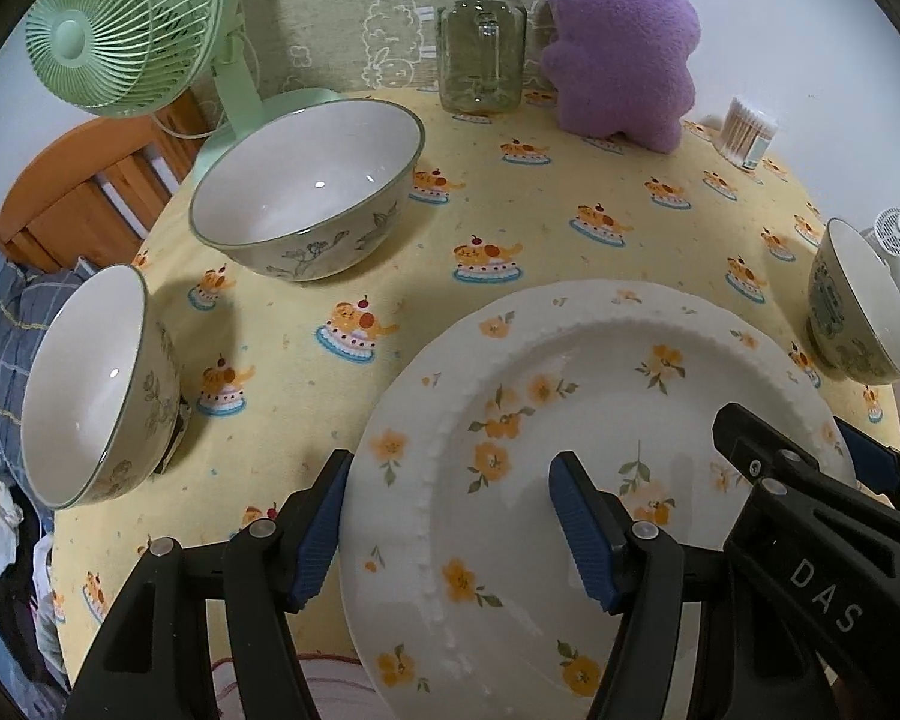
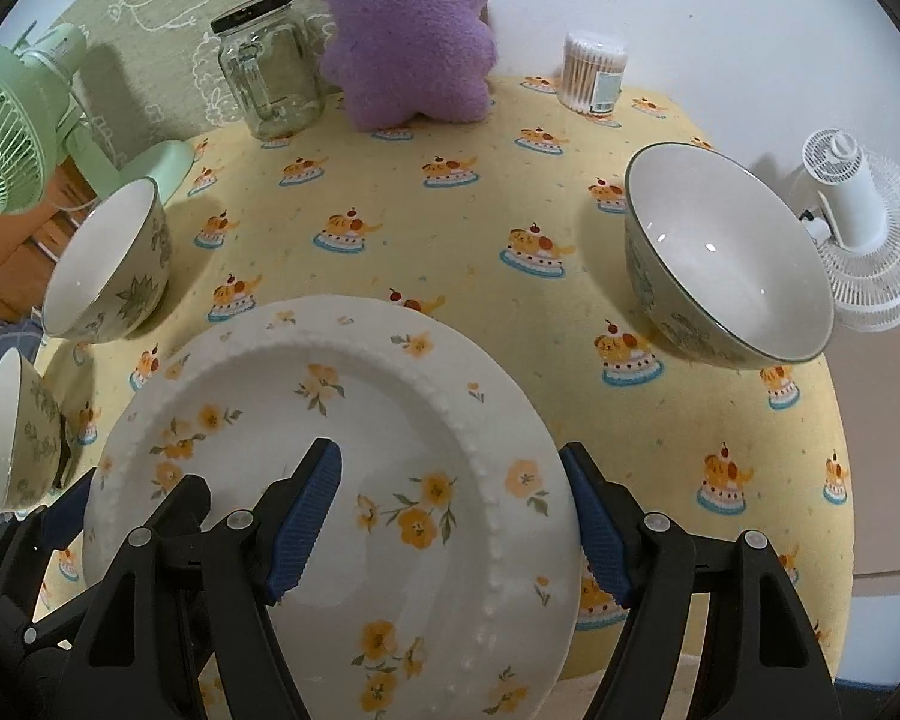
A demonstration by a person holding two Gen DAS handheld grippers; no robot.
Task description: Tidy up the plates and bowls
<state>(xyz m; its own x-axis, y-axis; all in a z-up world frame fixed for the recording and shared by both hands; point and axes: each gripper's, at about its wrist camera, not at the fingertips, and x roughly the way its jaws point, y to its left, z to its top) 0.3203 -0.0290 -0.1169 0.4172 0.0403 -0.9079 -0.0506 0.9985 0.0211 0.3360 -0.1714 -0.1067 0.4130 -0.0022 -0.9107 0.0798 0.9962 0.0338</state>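
A white plate (image 1: 510, 420) with orange flowers and a beaded ridge sits at the desk's (image 1: 510, 192) six o'clock edge; both grippers' fingers (image 1: 318, 534) (image 2: 306, 522) spread, straddling its rims.

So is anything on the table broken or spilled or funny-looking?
Nothing looks broken or spilled. The flowered plate is whole, and the three bowls sit upright and empty. One oddity: the white fan lies tipped over by the table's edge.
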